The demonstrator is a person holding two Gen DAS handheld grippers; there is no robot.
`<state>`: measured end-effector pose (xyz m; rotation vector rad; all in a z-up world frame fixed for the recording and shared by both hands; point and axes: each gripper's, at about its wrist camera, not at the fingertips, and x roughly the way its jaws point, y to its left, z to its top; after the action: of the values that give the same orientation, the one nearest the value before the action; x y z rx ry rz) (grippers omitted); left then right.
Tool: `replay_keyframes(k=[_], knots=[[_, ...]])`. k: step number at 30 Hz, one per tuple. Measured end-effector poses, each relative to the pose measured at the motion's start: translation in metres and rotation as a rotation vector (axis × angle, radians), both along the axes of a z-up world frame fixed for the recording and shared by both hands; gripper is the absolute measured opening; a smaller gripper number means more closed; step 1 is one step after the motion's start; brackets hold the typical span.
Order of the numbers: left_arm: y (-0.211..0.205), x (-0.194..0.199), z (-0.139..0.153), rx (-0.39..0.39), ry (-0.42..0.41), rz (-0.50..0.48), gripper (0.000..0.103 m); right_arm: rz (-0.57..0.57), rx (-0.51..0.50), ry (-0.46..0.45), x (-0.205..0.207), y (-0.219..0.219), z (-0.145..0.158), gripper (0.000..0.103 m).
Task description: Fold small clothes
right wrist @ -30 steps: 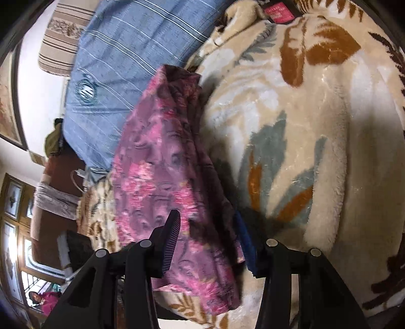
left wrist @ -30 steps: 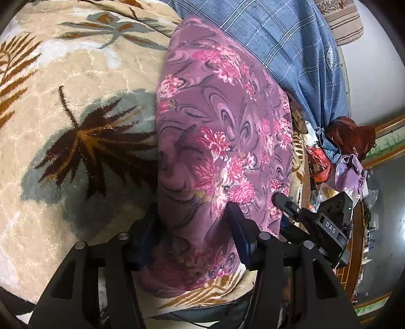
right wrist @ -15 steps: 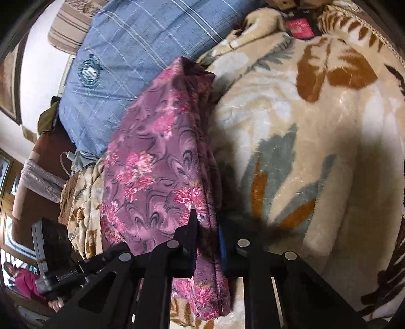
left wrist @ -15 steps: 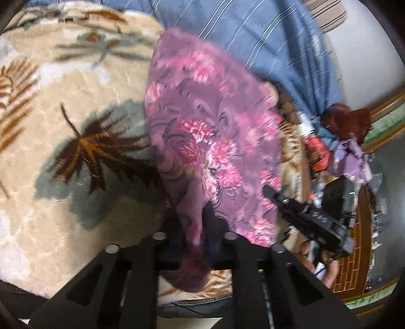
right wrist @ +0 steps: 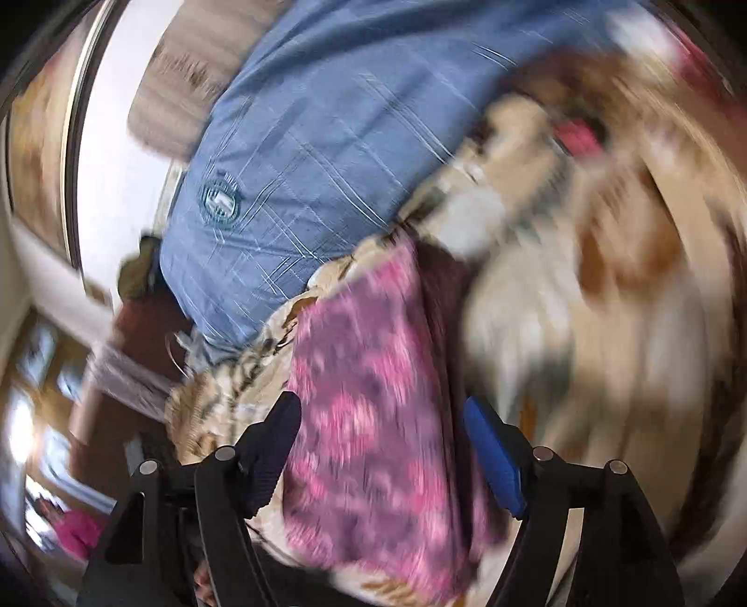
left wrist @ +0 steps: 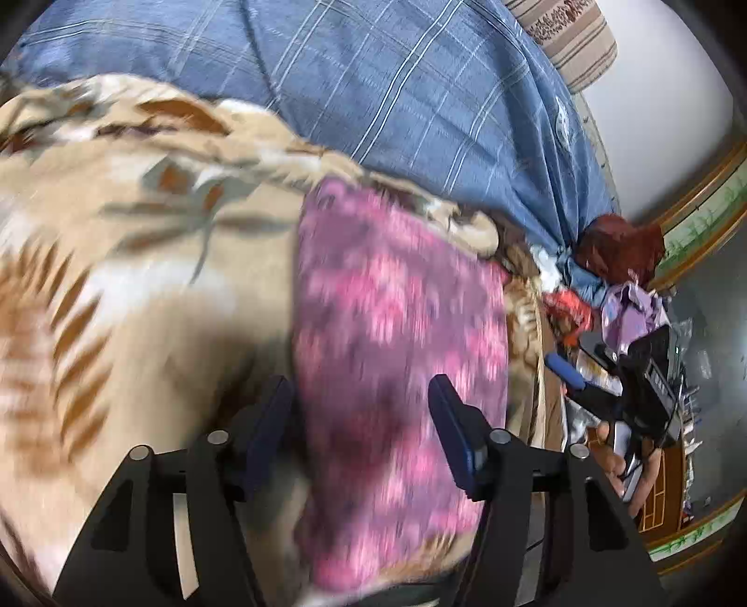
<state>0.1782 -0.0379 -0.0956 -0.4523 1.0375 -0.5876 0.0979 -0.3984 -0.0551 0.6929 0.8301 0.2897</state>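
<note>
A purple garment with pink flowers point(left wrist: 397, 327) lies in a long strip on the beige leaf-patterned blanket point(left wrist: 140, 289). My left gripper point(left wrist: 359, 392) hovers over its near end. The jaws are opening, the cloth lies below the gap, and the pads do not press on it. In the right wrist view the same garment point(right wrist: 364, 355) runs away from my right gripper point(right wrist: 380, 406). Those jaws are opening too, clear of the cloth. Both views are blurred by motion. A hand holding the right gripper shows at the right edge of the left wrist view.
A blue checked cloth point(left wrist: 420, 93) covers the far side of the bed, with a striped pillow point(left wrist: 569, 42) behind it. Past the garment's right side lie a reddish cloth point(left wrist: 621, 247) and a lilac cloth point(left wrist: 630, 313). The blanket point(right wrist: 607, 327) stretches wide to the right.
Half a second ago both grippers were pinched shut on the garment's near edge. Both have since let go and spread their jaws, and both have risen above the cloth.
</note>
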Motion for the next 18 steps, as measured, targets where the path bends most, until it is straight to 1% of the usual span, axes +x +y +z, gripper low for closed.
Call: replay_keyframes(k=[1, 2, 4, 6, 7, 8, 9, 10, 11, 12, 13, 14, 16, 17, 18], knots=[[-0.01, 0.021, -0.002, -0.005, 0.004, -0.017, 0.064, 0.012, -0.033, -0.005, 0.021, -0.001, 0.007, 0.075], [-0.015, 0.035, -0.005, -0.003, 0.011, -0.03, 0.064, 0.025, -0.042, -0.006, 0.039, -0.001, 0.008, 0.075], [-0.025, 0.065, -0.019, 0.0, 0.039, -0.053, 0.064, 0.038, -0.038, 0.007, 0.079, -0.004, -0.004, 0.075], [-0.028, 0.083, -0.036, -0.029, 0.083, -0.073, 0.066, 0.043, -0.016, 0.016, 0.108, -0.003, -0.03, 0.071], [-0.029, 0.091, -0.046, -0.066, 0.108, -0.082, 0.069, 0.051, 0.001, 0.035, 0.121, 0.0, -0.046, 0.067], [-0.028, 0.095, -0.055, -0.109, 0.127, -0.075, 0.069, 0.063, 0.004, 0.069, 0.129, 0.005, -0.062, 0.063], [-0.026, 0.096, -0.062, -0.149, 0.137, -0.061, 0.069, 0.077, -0.022, 0.125, 0.138, 0.014, -0.076, 0.063], [-0.023, 0.094, -0.07, -0.183, 0.137, -0.038, 0.069, 0.088, -0.067, 0.157, 0.143, 0.021, -0.084, 0.063], [-0.024, 0.09, -0.069, -0.169, 0.11, -0.034, 0.068, 0.095, -0.103, 0.141, 0.139, 0.024, -0.085, 0.061], [-0.028, 0.087, -0.065, -0.141, 0.086, -0.045, 0.067, 0.101, -0.124, 0.135, 0.137, 0.025, -0.082, 0.059], [-0.033, 0.084, -0.061, -0.105, 0.074, -0.063, 0.067, 0.099, -0.132, 0.136, 0.136, 0.024, -0.08, 0.055], [-0.035, 0.084, -0.059, -0.103, 0.079, -0.065, 0.067, 0.098, -0.128, 0.134, 0.135, 0.022, -0.08, 0.053], [-0.034, 0.087, -0.062, -0.128, 0.11, -0.04, 0.067, 0.102, -0.119, 0.136, 0.136, 0.02, -0.081, 0.051], [-0.034, 0.088, -0.065, -0.139, 0.115, -0.038, 0.067, 0.108, -0.122, 0.136, 0.136, 0.021, -0.08, 0.051], [-0.035, 0.087, -0.066, -0.139, 0.101, -0.036, 0.064, 0.11, -0.128, 0.138, 0.136, 0.021, -0.08, 0.051]])
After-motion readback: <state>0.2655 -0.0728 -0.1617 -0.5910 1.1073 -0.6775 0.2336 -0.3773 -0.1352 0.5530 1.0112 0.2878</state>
